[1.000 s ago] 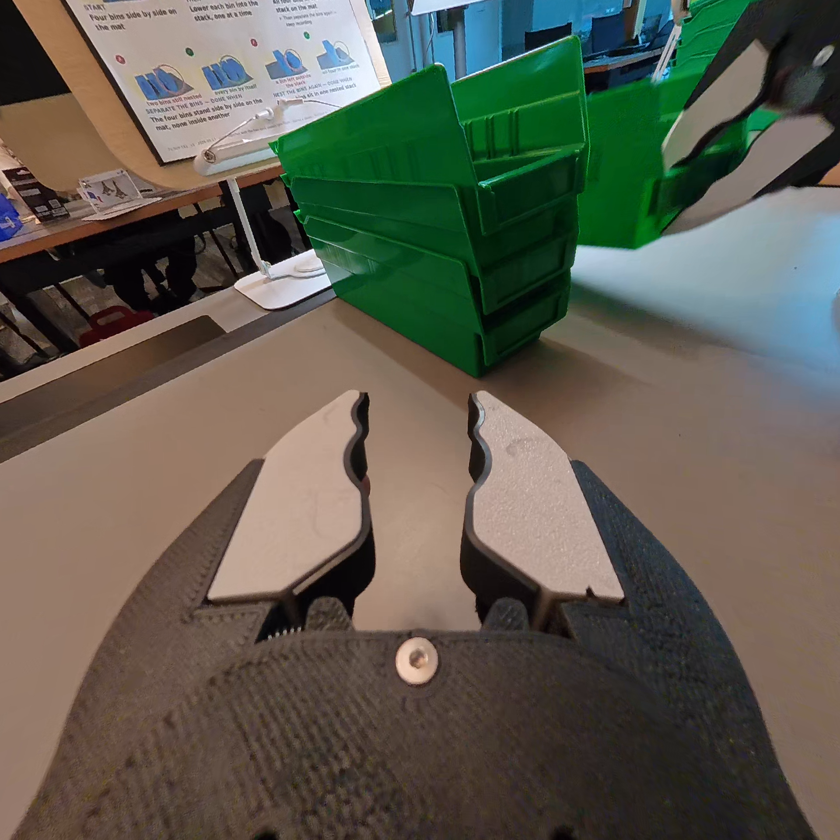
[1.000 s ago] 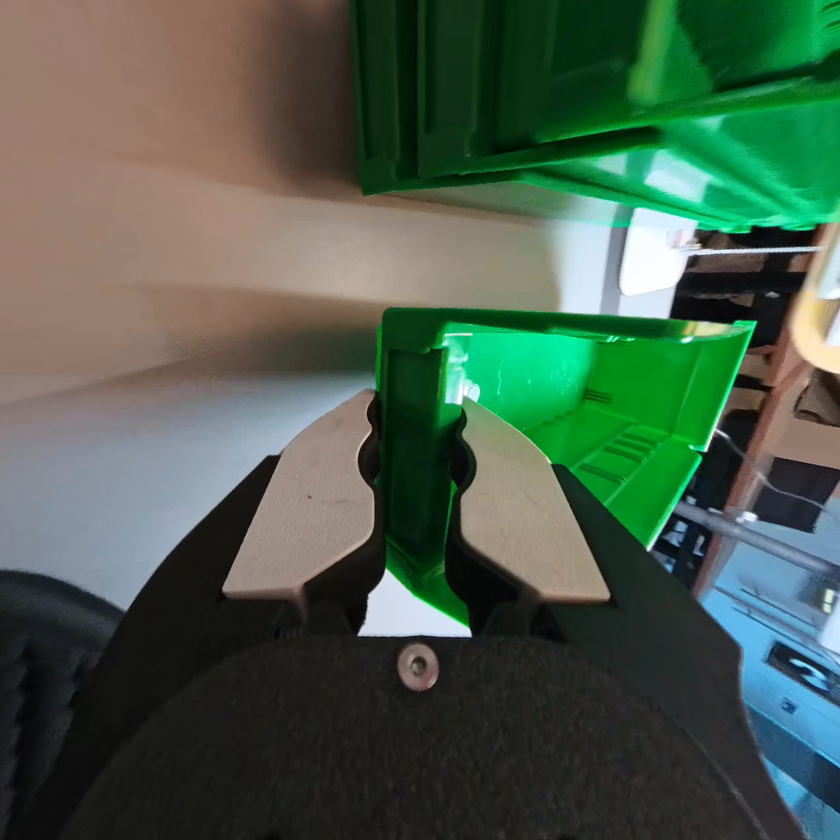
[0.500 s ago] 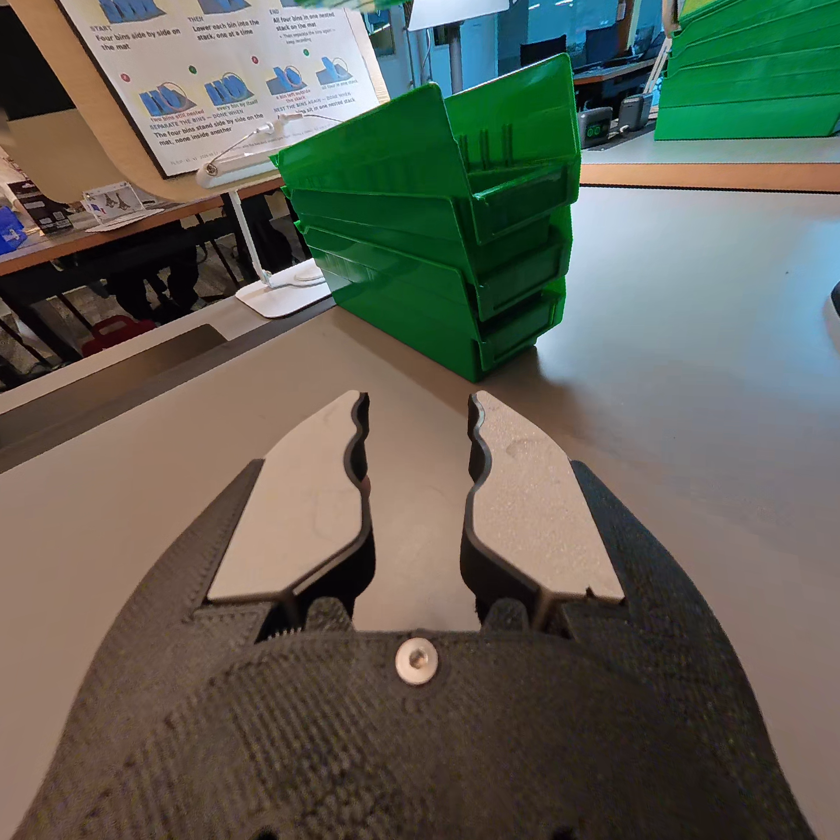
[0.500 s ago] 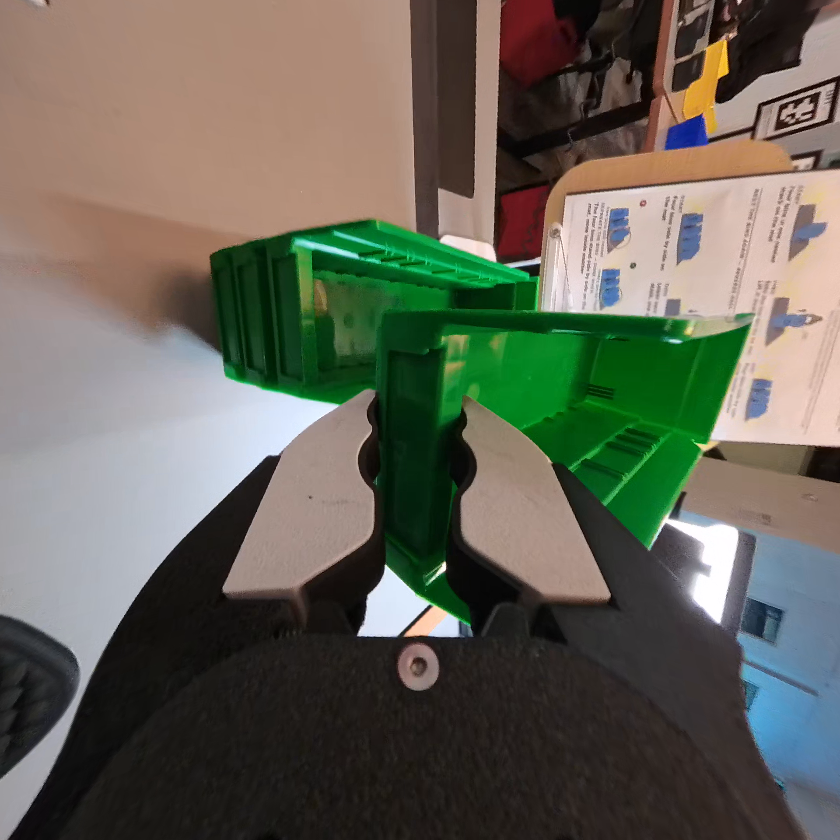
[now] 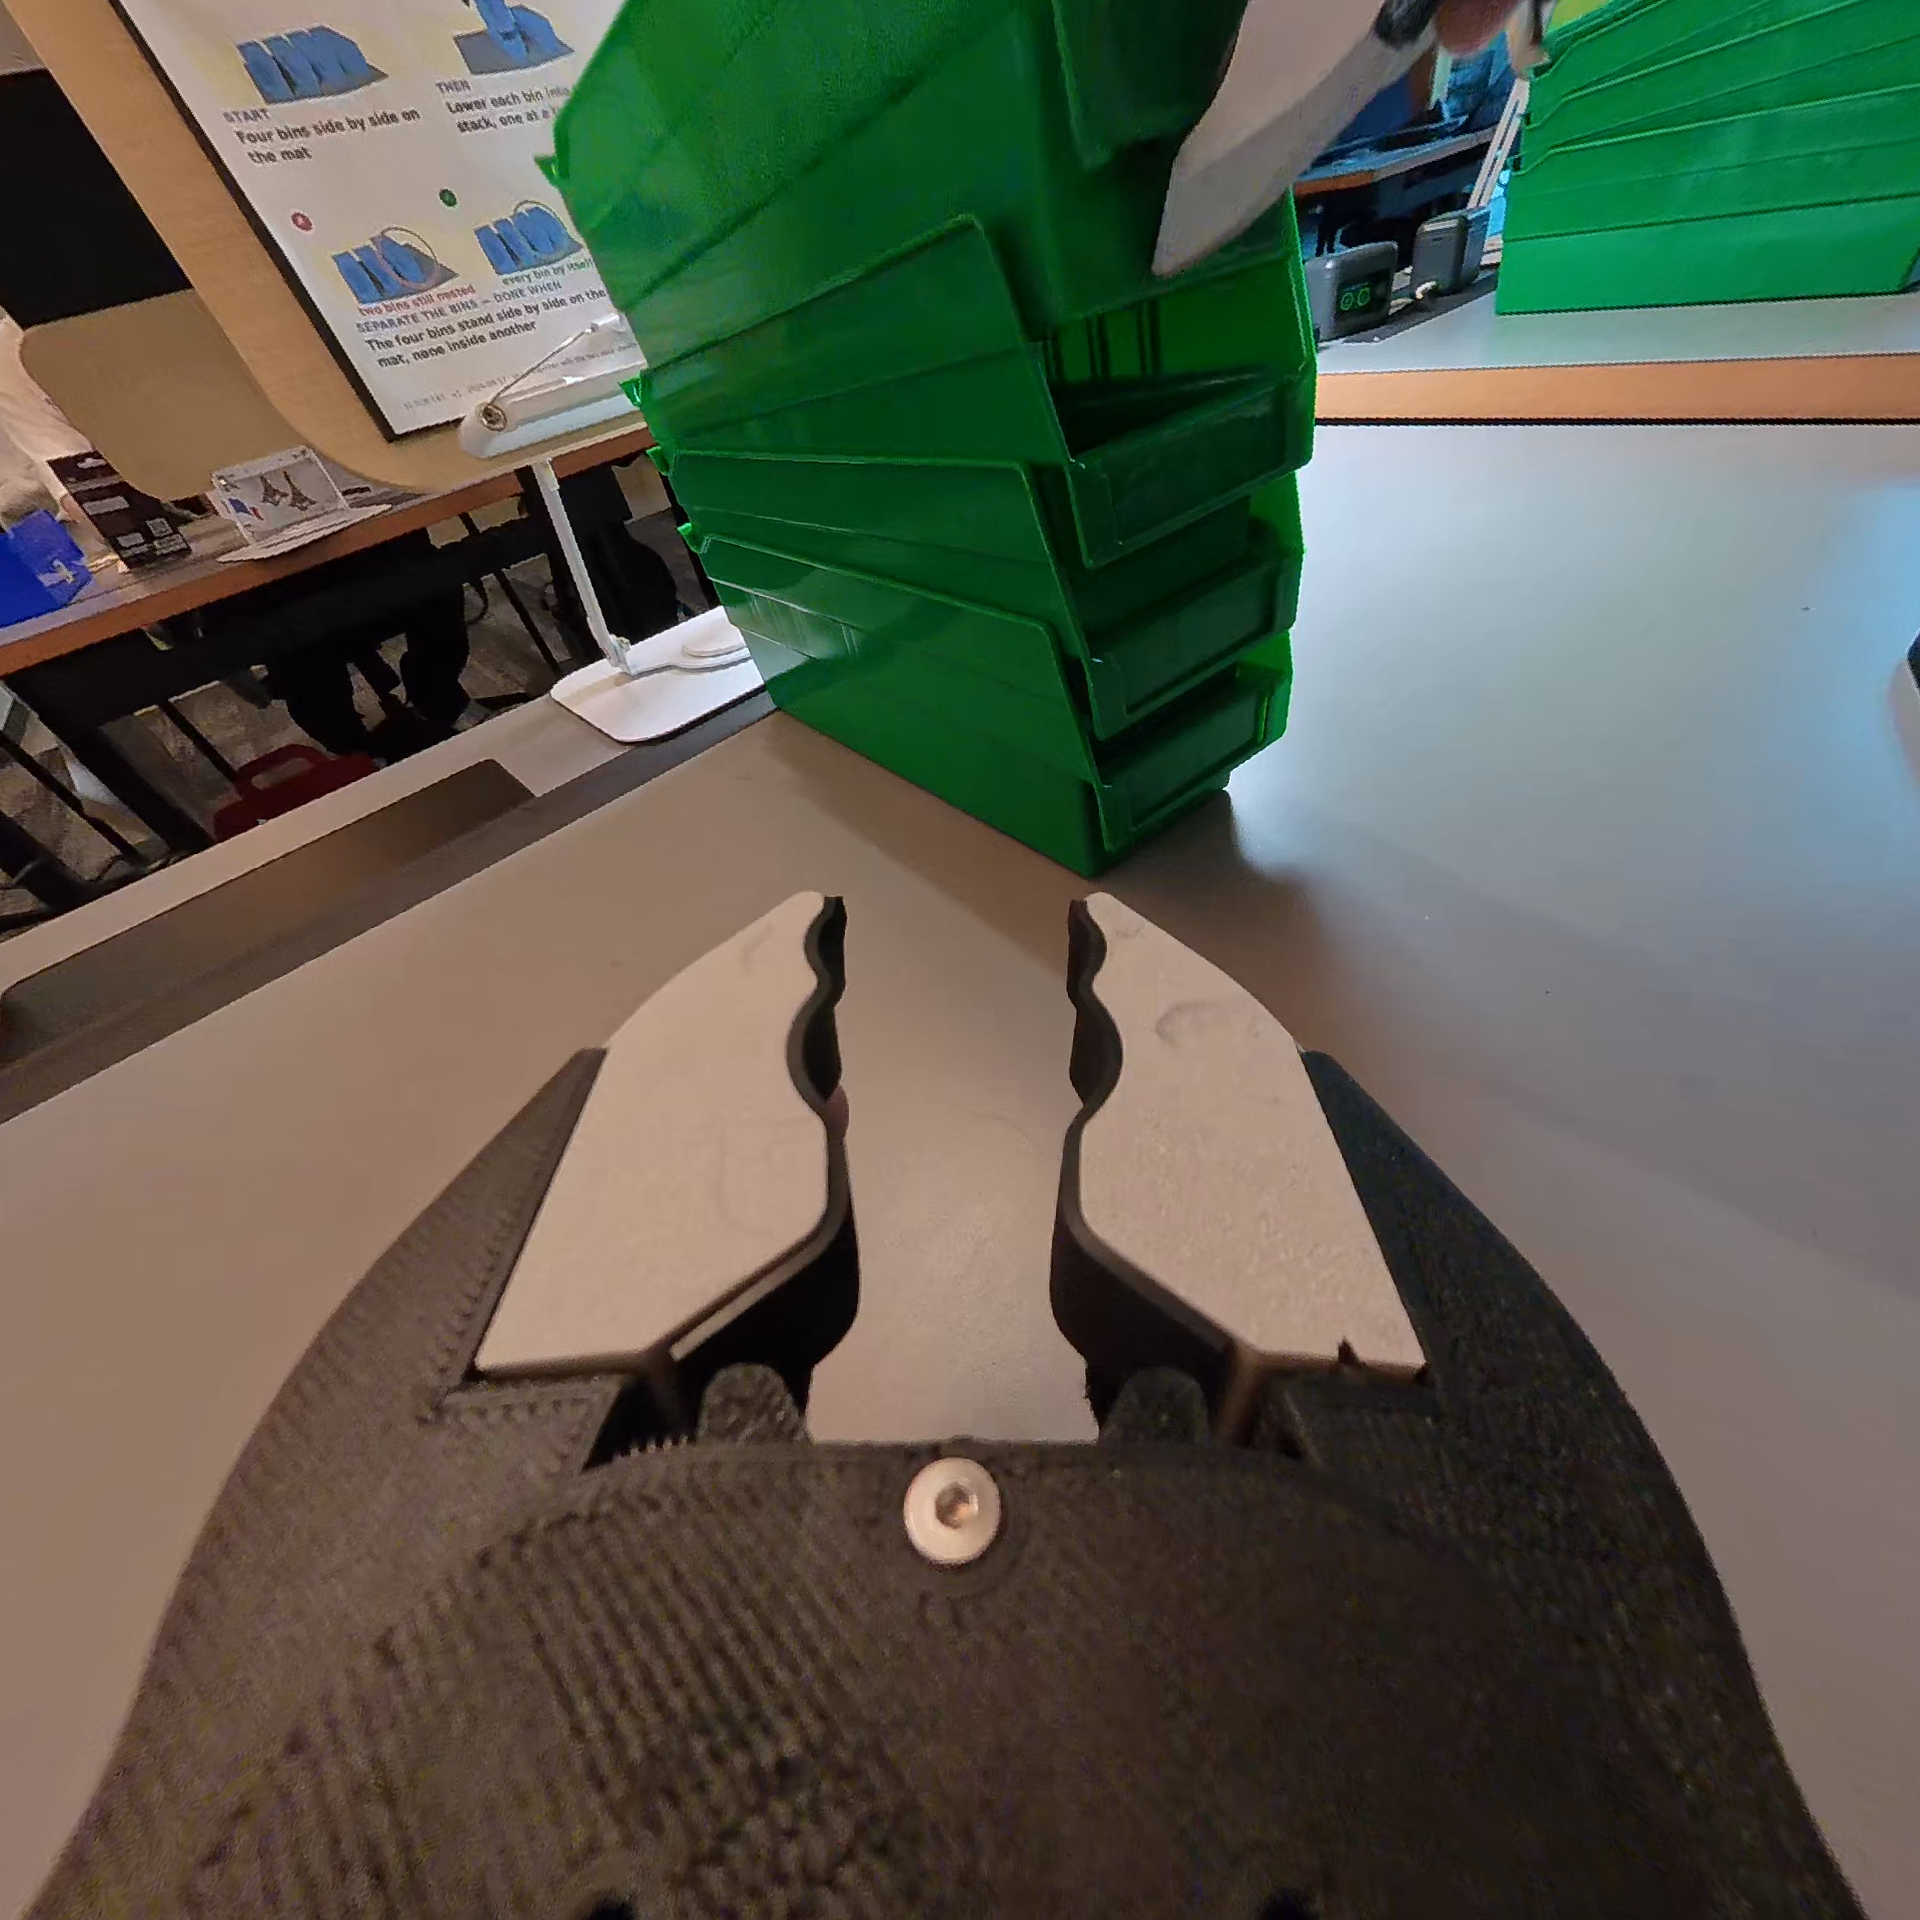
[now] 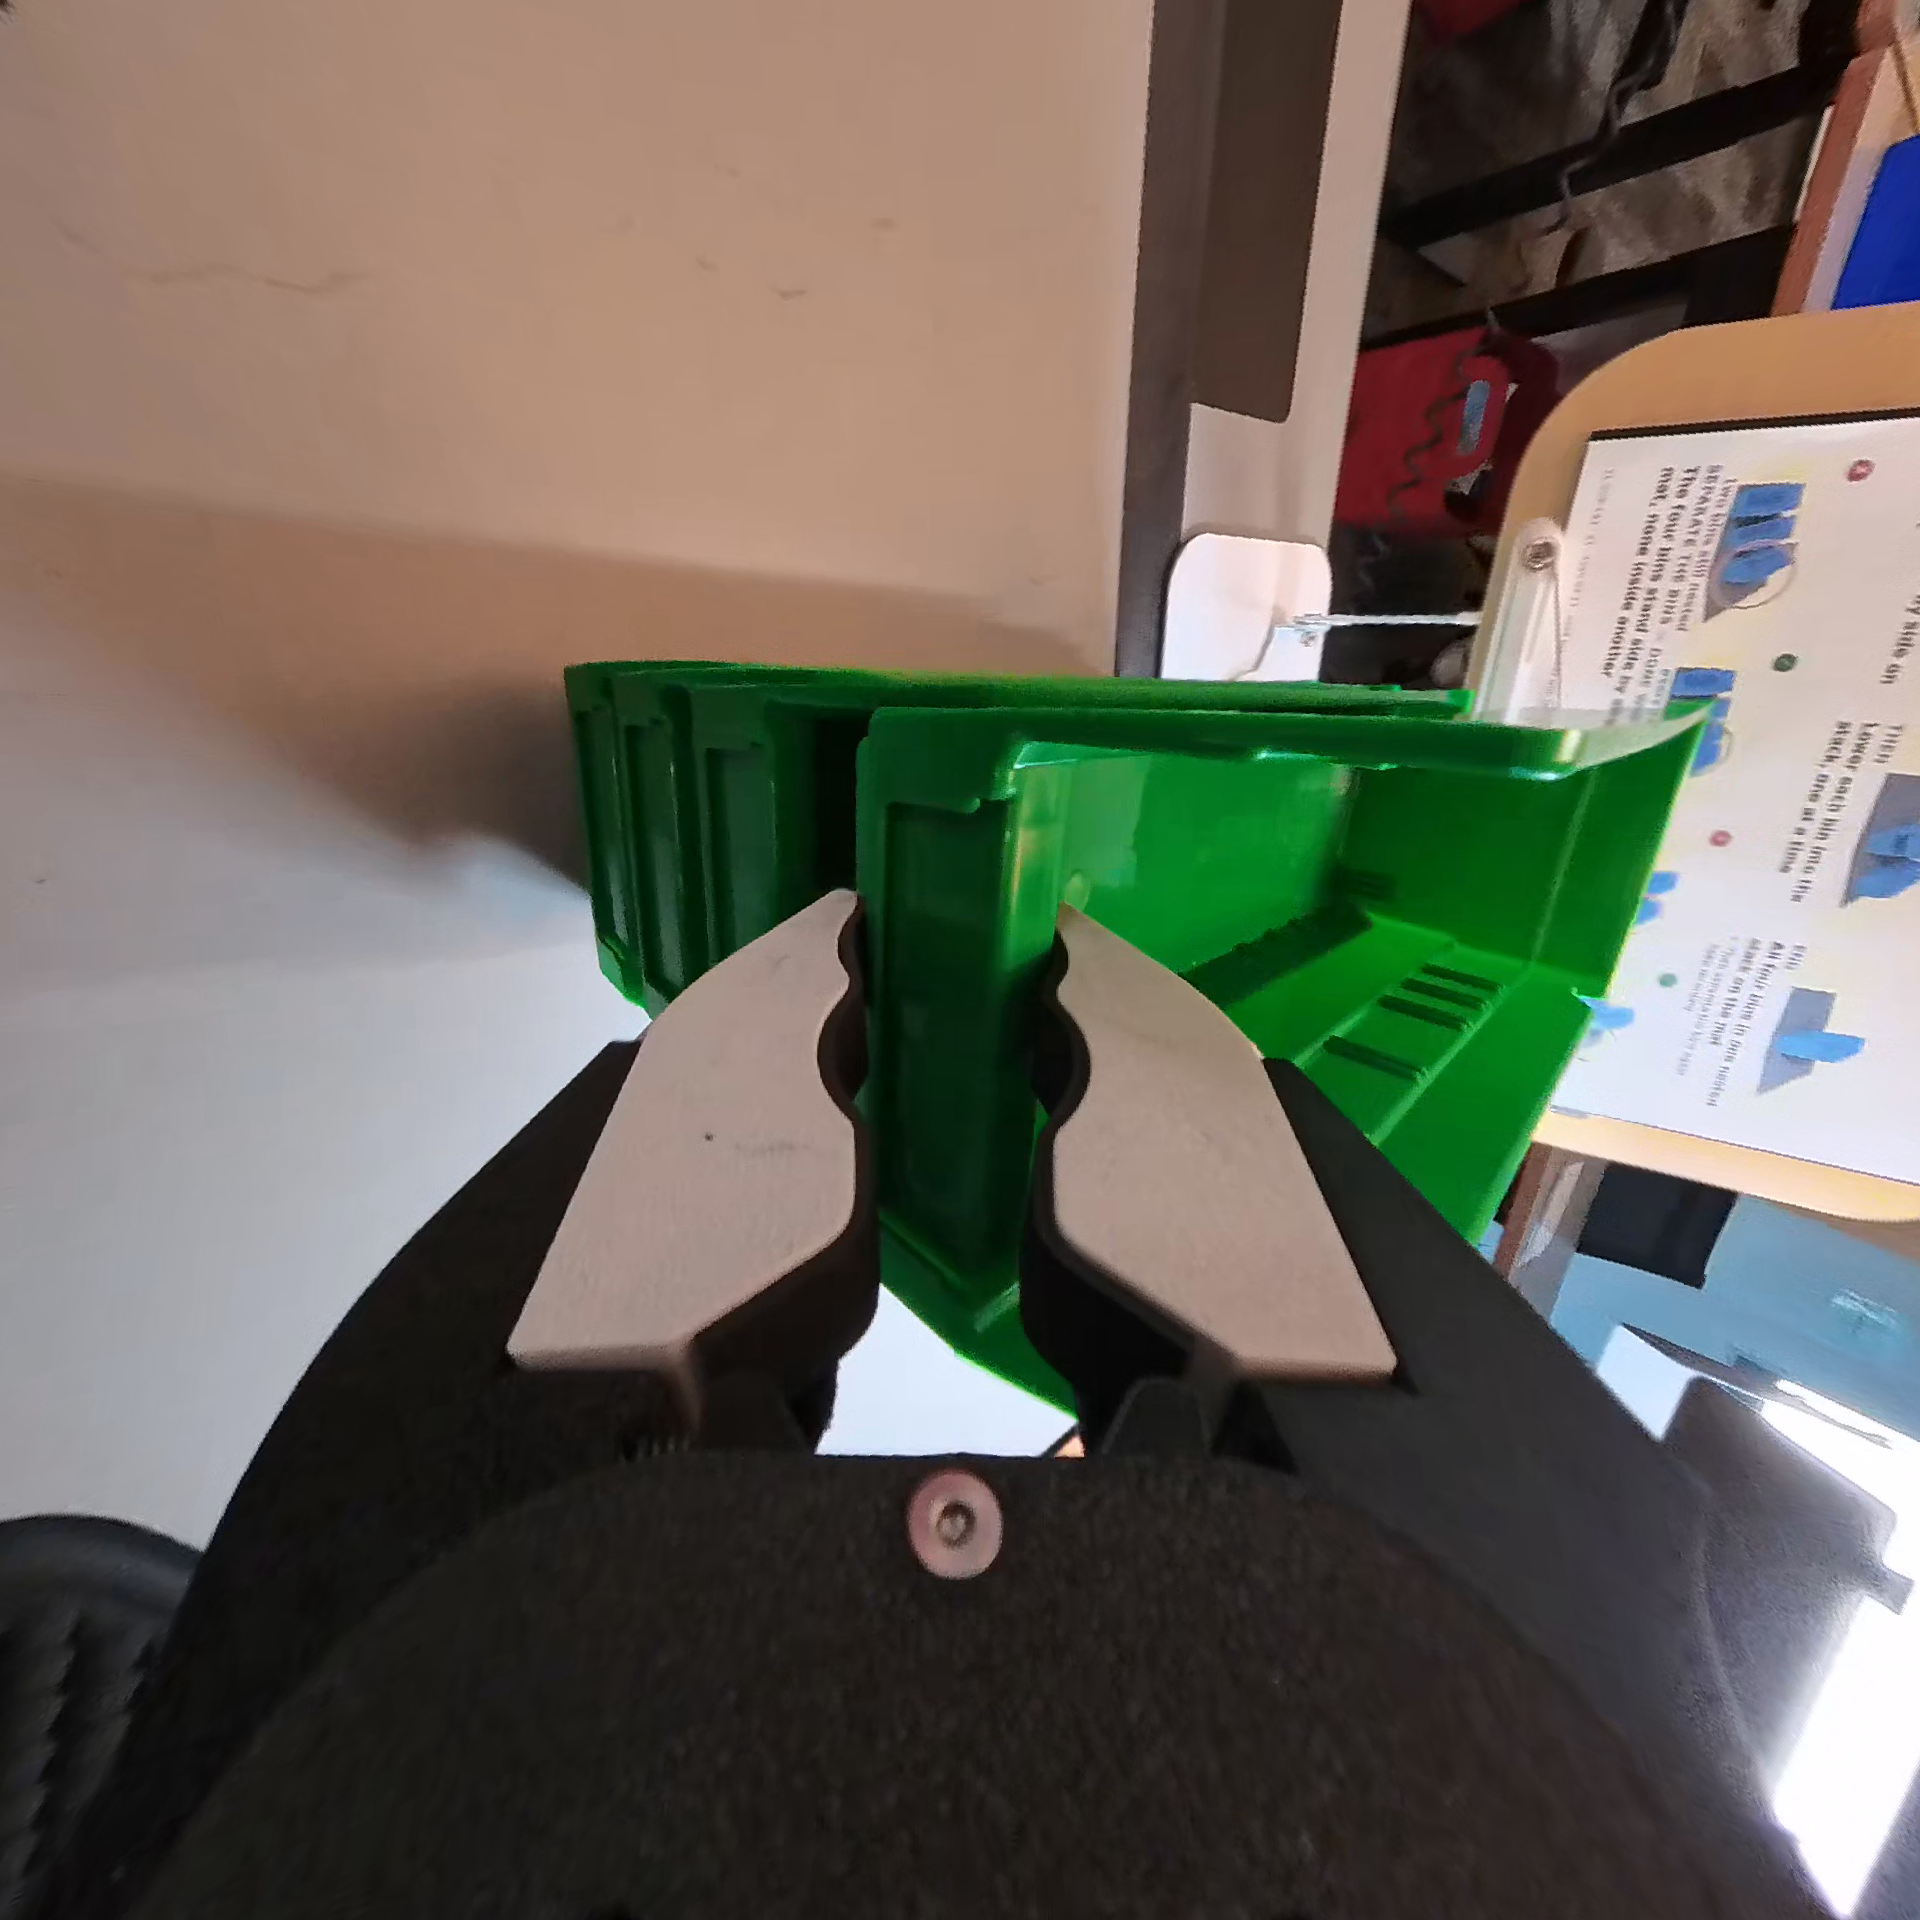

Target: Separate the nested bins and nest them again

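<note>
Right tool [image 6: 951, 940] pinches front lip of green bin [image 6: 1299, 935], bin held atop nested stack [image 5: 987, 582] on grey bench [image 5: 1558, 831]. Left tool [image 5: 951, 925] spread, empty, low over bench near stack.

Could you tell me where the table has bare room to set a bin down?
Bare table lies right of the bin stack, and between it and the open left gripper. Crowded: above the stack, where the right gripper holds the fourth bin.
</note>
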`<state>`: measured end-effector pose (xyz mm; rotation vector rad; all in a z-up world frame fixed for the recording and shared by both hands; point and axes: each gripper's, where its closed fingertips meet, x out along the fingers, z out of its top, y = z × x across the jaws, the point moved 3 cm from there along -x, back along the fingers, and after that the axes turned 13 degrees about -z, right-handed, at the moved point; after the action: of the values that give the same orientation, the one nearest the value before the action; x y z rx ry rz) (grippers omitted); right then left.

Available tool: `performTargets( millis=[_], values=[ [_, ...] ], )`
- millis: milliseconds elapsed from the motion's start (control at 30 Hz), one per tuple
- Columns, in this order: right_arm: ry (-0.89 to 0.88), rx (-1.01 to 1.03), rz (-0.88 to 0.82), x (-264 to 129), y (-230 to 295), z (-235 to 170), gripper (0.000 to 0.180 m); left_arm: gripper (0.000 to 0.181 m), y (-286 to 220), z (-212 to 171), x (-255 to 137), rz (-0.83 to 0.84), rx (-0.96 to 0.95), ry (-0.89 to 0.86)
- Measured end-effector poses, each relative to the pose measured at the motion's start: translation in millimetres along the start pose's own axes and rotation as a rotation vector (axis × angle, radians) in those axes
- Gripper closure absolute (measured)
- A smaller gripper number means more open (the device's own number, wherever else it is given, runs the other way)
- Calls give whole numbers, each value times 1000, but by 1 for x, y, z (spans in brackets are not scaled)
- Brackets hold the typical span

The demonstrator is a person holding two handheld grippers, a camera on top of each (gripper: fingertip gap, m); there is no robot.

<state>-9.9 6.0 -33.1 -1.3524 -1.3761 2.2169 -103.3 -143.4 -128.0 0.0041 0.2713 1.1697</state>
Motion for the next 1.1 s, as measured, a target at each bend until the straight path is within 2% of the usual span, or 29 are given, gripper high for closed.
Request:
performTargets(
  millis=[267, 500, 700, 800, 933, 1100],
  values=[
    [-2, -20, 9, 15, 12, -6, 147, 140, 0, 0, 0, 4, 1, 2],
    [-43, -12, -14, 3, 9, -2, 142, 140, 0, -1, 0, 2, 5, 6],
    [-103, 46, -36, -13, 3, -3, 145, 140, -1, -2, 1, -1, 4, 11],
    [-186, 137, -55, -26, 0, -2, 145, 140, -1, -1, 0, -1, -2, 4],
    [-360, 375, -84, -51, 6, -8, 145, 140, 1, 1, -2, -3, -24, -12],
    [-477, 624, -171, -69, 30, -46, 143, 140, 0, -1, 0, -10, -30, -7]
  ],
)
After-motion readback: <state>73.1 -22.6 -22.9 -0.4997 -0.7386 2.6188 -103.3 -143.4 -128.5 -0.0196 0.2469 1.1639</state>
